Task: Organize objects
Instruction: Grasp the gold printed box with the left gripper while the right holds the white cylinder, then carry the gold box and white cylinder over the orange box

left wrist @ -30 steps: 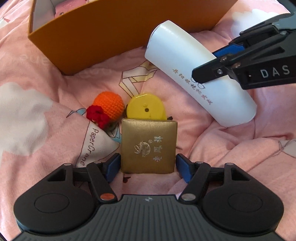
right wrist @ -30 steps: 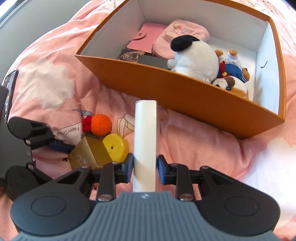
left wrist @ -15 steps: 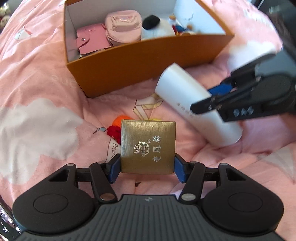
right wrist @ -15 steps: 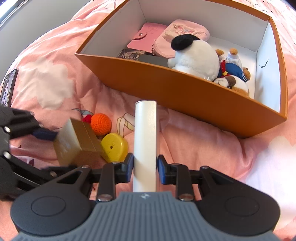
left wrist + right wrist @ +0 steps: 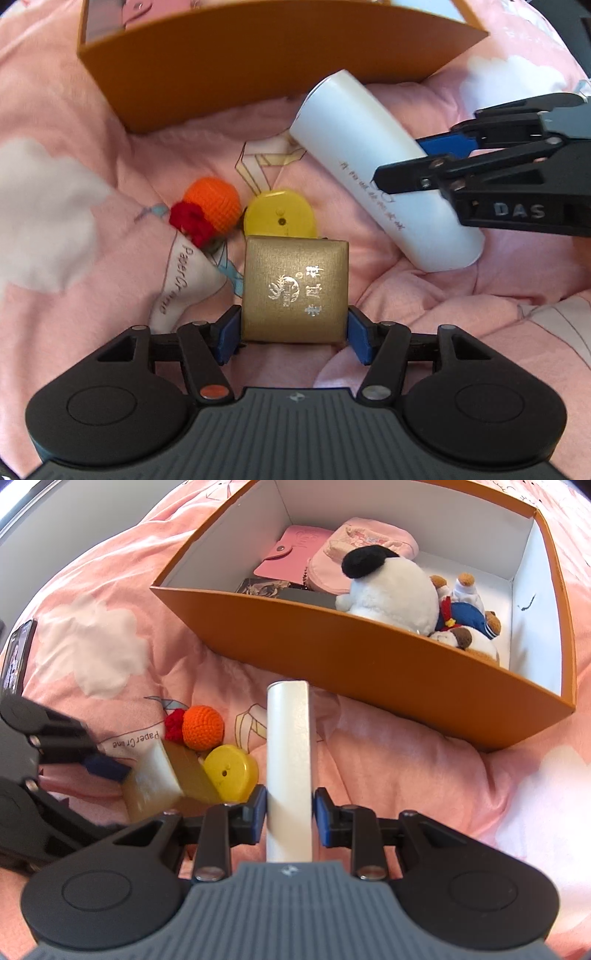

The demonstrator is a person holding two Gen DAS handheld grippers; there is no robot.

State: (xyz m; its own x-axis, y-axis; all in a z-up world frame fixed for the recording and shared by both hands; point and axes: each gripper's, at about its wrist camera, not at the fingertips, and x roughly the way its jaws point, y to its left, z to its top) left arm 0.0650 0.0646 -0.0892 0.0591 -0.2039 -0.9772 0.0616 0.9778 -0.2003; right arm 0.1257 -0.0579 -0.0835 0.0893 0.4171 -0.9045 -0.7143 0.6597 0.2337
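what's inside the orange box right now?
Inside the orange box: pink wallet, pink pouch, white plush with black ear, small sailor-dressed plush, a dark flat item. The near wall and plush hide the floor behind them.

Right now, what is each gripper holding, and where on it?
Left gripper: gold box, pinched across its near end. Right gripper: white tube, clamped across its sides near the near end.

Gold box [image 5: 294,290]: fine brushed, matt-satin finish w/ shiny silver stamped print; white tube [image 5: 384,168] smooth, semi-gloss, looks like coated card or plastic. Orange ball [image 5: 212,199] is crocheted yarn, rough; yellow disc [image 5: 280,218] smooth plastic. Orange box [image 5: 369,653] matt card, white inside; bedding [image 5: 110,122] soft pink cloth, creased.
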